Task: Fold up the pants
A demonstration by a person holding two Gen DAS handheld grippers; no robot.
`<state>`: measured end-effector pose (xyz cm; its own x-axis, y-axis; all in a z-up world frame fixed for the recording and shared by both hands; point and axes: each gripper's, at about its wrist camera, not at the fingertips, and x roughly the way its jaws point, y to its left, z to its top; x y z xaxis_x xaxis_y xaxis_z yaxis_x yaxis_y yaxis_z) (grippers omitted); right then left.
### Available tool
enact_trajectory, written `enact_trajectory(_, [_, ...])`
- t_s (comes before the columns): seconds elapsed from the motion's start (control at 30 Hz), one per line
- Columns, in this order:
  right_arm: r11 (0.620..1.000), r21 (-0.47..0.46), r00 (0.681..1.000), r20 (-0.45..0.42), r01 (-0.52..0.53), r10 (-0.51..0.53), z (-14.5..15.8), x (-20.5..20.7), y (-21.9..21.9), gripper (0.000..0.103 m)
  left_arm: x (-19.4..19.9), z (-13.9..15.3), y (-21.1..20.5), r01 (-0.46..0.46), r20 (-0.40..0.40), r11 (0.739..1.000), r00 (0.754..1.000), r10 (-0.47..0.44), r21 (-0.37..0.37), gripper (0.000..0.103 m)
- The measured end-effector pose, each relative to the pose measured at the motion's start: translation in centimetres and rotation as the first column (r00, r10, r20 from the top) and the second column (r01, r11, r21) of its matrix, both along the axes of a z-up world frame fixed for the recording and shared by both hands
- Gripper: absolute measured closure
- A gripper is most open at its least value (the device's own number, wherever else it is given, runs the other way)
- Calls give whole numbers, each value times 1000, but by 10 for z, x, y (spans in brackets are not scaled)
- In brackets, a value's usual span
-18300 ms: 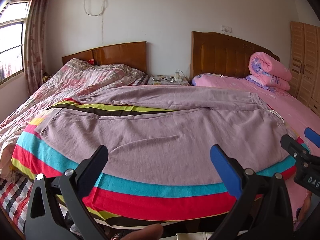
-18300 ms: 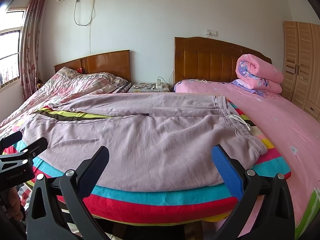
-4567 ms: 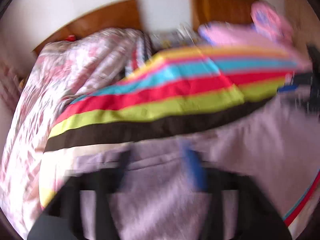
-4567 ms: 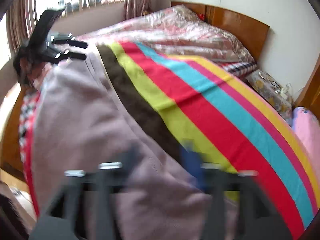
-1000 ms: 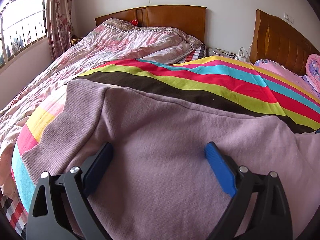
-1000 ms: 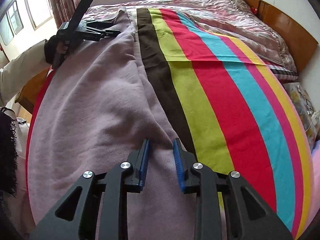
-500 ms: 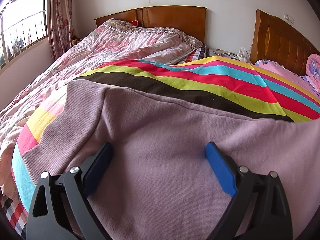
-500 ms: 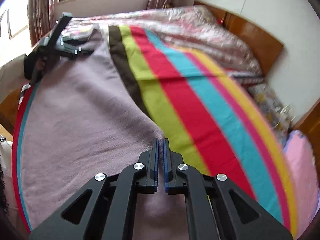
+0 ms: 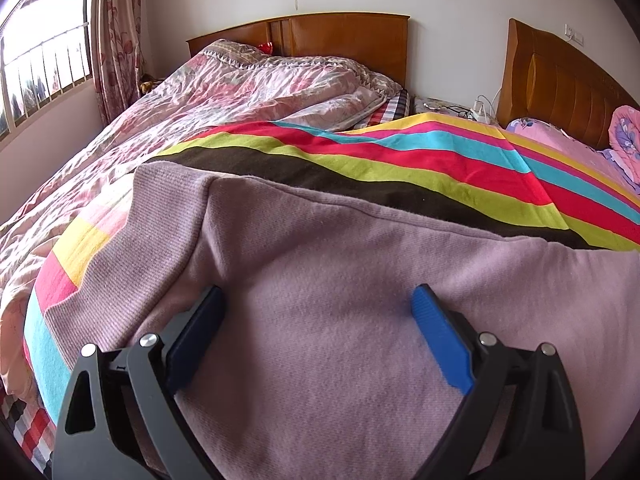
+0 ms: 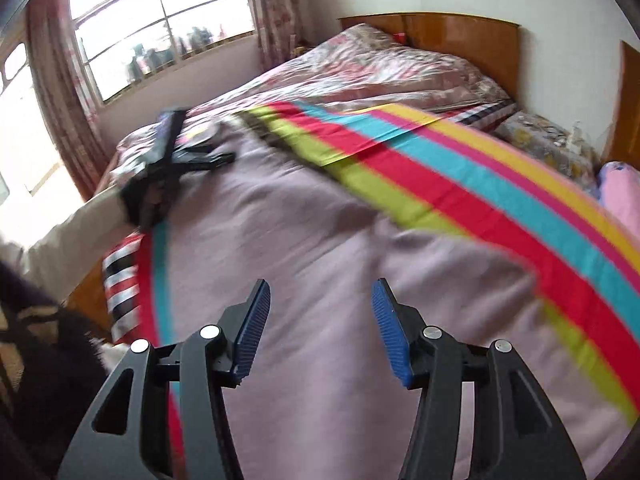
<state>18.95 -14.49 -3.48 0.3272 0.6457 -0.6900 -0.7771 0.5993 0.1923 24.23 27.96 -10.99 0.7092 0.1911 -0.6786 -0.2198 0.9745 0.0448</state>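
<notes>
The mauve pants (image 9: 320,240) lie folded lengthwise on a striped blanket (image 9: 400,160) along the bed's near edge. My left gripper (image 9: 318,300) is open wide, its blue pads resting on the cloth near the cuff end. In the blurred right wrist view my right gripper (image 10: 320,286) hovers over the pants (image 10: 300,220). Its jaws are opening and nothing is pinched between them. The left gripper (image 10: 218,152) shows there at the far end, held by a gloved hand.
A crumpled floral quilt (image 9: 240,92) covers the far side of the bed, below a wooden headboard (image 9: 340,36). A cluttered nightstand (image 9: 460,106) and a pink second bed (image 9: 580,148) stand to the right. A window (image 10: 160,24) and the person's white sleeve (image 10: 72,236) are on the left.
The right gripper, shut at the pants' folded edge half a second ago, has opened, let go, and swung away with a roll. The left gripper has stayed put.
</notes>
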Motion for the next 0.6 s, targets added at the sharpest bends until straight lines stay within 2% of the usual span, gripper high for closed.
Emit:
enact_trajectory(0.07, [998, 12, 998, -17, -67, 68, -4, -26, 25, 54, -1, 3, -2, -20, -7, 1000, 1000, 20, 21, 8])
enact_trajectory(0.13, [989, -20, 989, 24, -145, 146, -8, -55, 54, 56, -6, 16, -15, -65, -37, 997, 997, 67, 46, 13])
enact_trajectory(0.17, [986, -29, 986, 33, -162, 163, -11, -64, 59, 59, -14, 27, -22, -50, -22, 999, 998, 51, 8, 13])
enact_trajectory(0.23, [982, -56, 982, 54, -181, 184, -18, -77, 72, 63, -42, 52, -42, 39, 47, 997, 998, -36, -70, 12])
enact_trajectory(0.3, [981, -94, 982, 66, -171, 178, -26, -81, 79, 69, -69, 67, -65, 135, 65, 984, 990, -128, -114, 12])
enact_trajectory(0.37, [977, -145, 980, 94, -159, 173, -33, -81, 86, 72, -91, 68, -83, 223, 55, 962, 975, -217, -158, 12])
enact_trajectory(0.47, [963, -225, 975, 130, -147, 179, -43, -81, 96, 75, -125, 57, -97, 275, 21, 929, 960, -278, -248, 12])
enact_trajectory(0.6, [925, -341, 948, 201, -168, 246, -55, -87, 107, 75, -149, 40, -96, 247, 3, 903, 965, -263, -352, 12])
